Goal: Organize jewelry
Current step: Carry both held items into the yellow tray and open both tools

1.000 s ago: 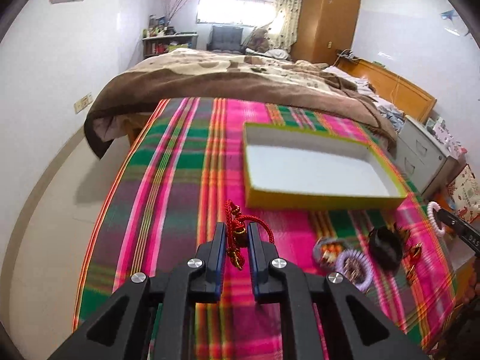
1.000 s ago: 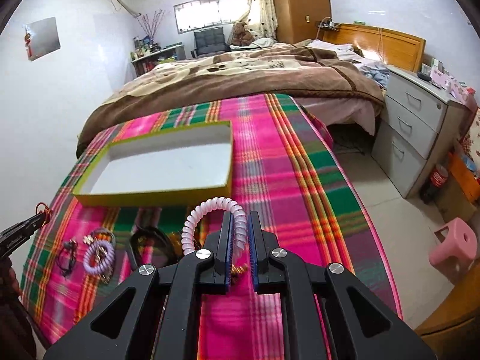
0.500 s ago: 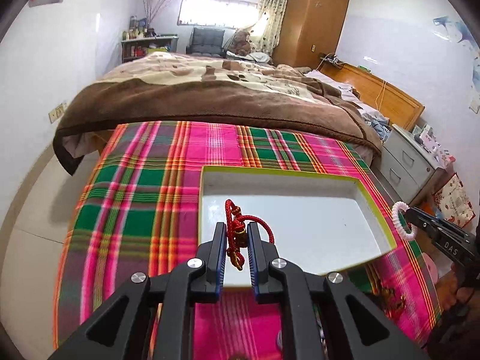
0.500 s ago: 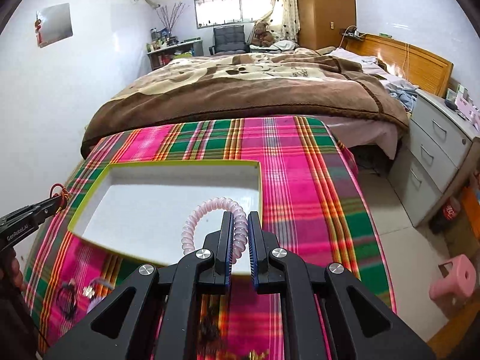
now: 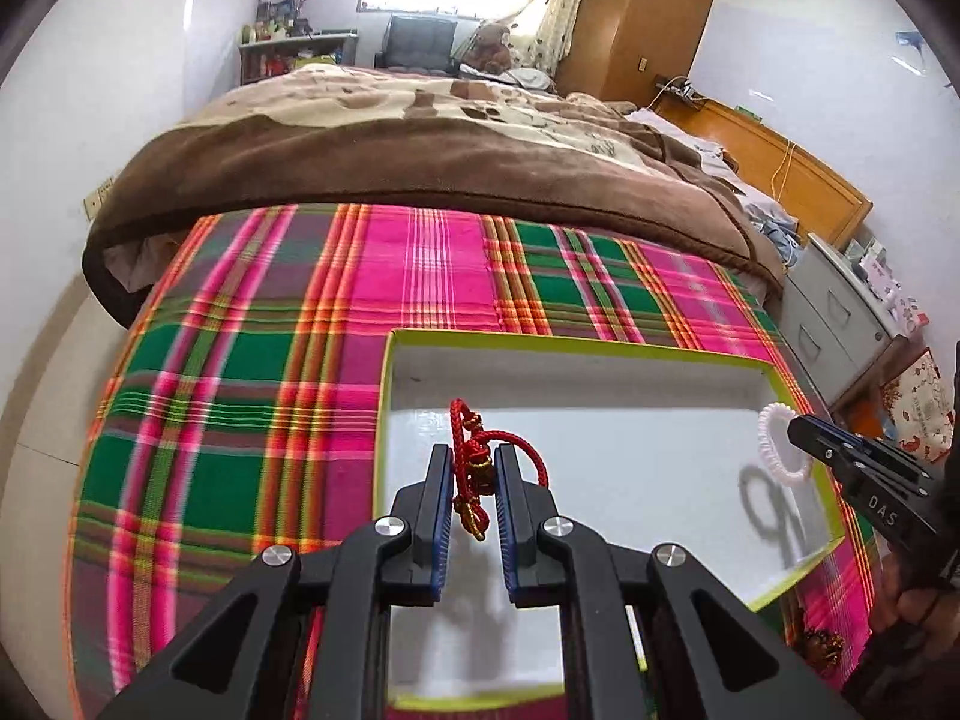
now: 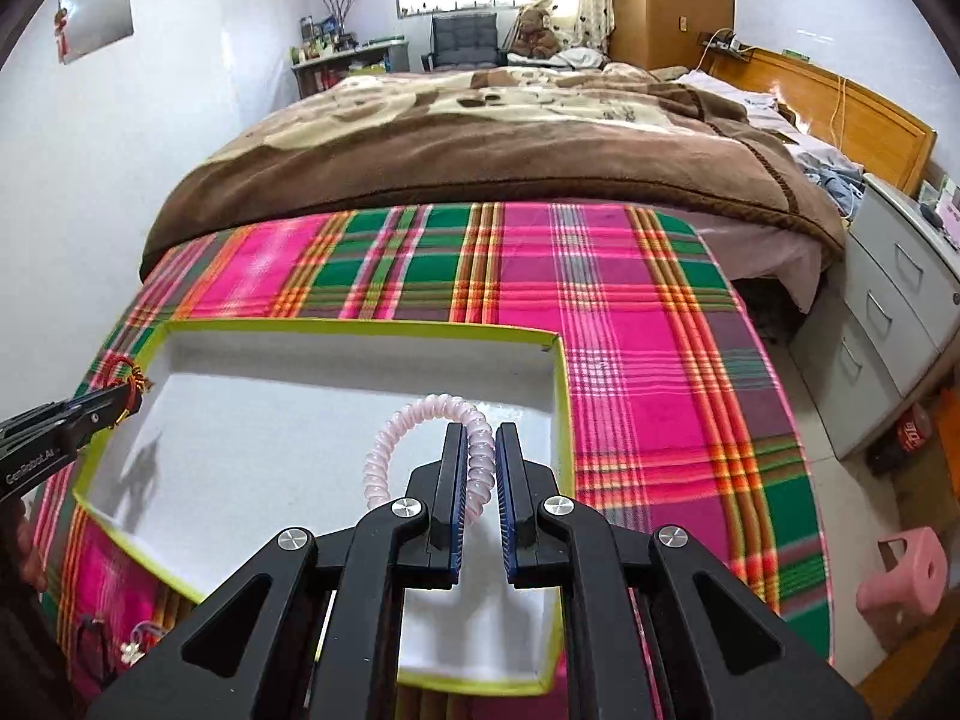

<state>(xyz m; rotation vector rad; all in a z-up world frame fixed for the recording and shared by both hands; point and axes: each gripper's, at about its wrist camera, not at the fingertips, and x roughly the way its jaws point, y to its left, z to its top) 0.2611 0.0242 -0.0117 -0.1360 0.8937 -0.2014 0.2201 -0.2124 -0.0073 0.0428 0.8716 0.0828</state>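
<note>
- The left gripper [image 5: 474,474] is hanging over the box [image 5: 600,345], near its 9 o'clock wall; its jaws are clamping on a red cord [image 5: 471,462], whose loops are sticking up past the fingertips and whose gold end is dangling between the blue pads.
- The right gripper [image 6: 480,468] is hovering over the box's 3 o'clock side; its jaws are pinching a coil band [image 6: 420,414], pale pink, which is arching out toward 10 o'clock from the tips.
- In the left view the right gripper is showing at 3 o'clock, with the band as a white ring at its tip above the box's right rim, and it is throwing a shadow on the floor of the box.
- In the right view the left gripper is reaching in at 9 o'clock, with the cord at its tip over the box's left rim.
- The box, white inside with a yellow-green rim, is lying on a plaid cloth [image 5: 240,360]; I cannot tell whether either piece is touching its floor.
- More jewelry [image 6: 129,642] is lying on the cloth at 7 o'clock of the box in the right view, too blurred to make out; a brown blanket [image 5: 420,150] is covering the bed at 12 o'clock.
</note>
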